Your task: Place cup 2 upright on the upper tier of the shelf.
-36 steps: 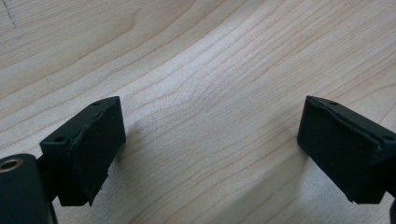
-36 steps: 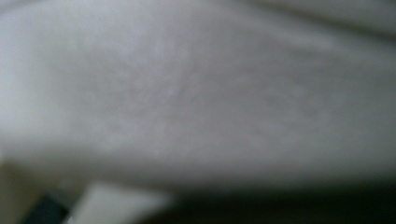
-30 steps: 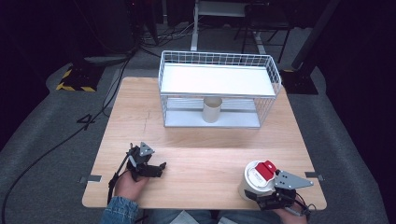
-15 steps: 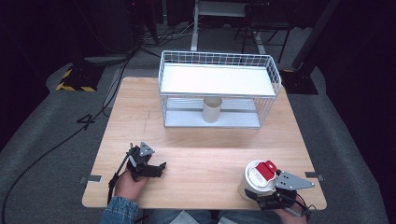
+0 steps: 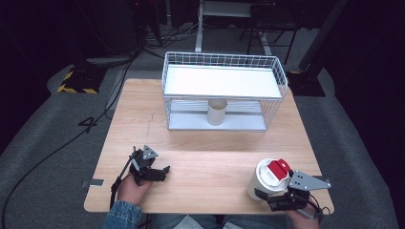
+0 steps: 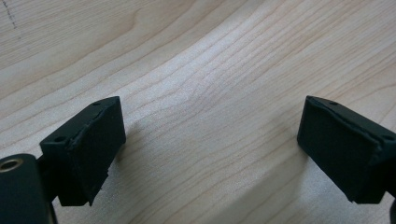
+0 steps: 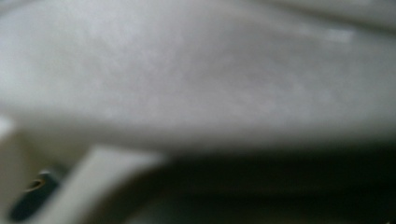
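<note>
Right gripper (image 5: 279, 202) fingers look clamped on the white container (image 5: 263, 179); lift it straight, keep it upright. Left gripper (image 5: 152, 171) fingers sit apart, empty.

White cylindrical container (image 5: 263, 179) with a red flip cap on its white lid, standing upright though slightly tilted, near the front right corner of the wooden tabletop (image 5: 215, 167), close to its front edge
</note>
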Available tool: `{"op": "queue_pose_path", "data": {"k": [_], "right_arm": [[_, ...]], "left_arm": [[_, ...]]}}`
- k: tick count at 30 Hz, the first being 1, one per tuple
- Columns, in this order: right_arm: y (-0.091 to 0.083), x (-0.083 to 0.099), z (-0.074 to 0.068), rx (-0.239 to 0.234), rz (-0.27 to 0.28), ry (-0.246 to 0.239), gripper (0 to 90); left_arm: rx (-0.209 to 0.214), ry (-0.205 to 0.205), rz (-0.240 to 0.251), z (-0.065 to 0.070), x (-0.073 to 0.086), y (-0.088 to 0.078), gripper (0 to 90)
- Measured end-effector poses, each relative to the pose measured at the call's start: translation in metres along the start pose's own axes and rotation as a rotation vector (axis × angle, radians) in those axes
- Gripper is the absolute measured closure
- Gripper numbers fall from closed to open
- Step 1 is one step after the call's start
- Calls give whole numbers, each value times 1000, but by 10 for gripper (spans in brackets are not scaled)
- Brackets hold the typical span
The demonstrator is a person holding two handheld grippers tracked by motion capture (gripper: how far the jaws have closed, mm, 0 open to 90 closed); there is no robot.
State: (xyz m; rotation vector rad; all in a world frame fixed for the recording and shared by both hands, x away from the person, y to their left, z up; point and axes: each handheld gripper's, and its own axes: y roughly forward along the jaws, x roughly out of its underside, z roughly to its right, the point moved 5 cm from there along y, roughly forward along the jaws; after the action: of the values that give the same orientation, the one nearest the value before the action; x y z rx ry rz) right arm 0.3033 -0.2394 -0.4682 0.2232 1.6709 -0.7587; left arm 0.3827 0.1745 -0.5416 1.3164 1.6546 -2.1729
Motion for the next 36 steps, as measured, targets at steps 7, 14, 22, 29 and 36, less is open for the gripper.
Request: {"op": "queue_pose_path", "data": {"k": [7, 14, 22, 29, 36], "right_arm": [[-1, -17, 3, -4, 5, 8, 121], [-1, -39, 8, -8, 11, -6, 121], [0, -62, 16, -9, 0, -15, 122], [5, -80, 22, -9, 0, -24, 122], [10, -104, 31, 5, 4, -30, 122]], "left_arm": [[0, 0, 0, 0, 0, 0, 83], [-1, 1, 1, 0, 0, 0, 83], [-6, -5, 2, 0, 0, 0, 83], [-14, -21, 3, 0, 0, 0, 83], [-18, -20, 1, 0, 0, 0, 83]]}}
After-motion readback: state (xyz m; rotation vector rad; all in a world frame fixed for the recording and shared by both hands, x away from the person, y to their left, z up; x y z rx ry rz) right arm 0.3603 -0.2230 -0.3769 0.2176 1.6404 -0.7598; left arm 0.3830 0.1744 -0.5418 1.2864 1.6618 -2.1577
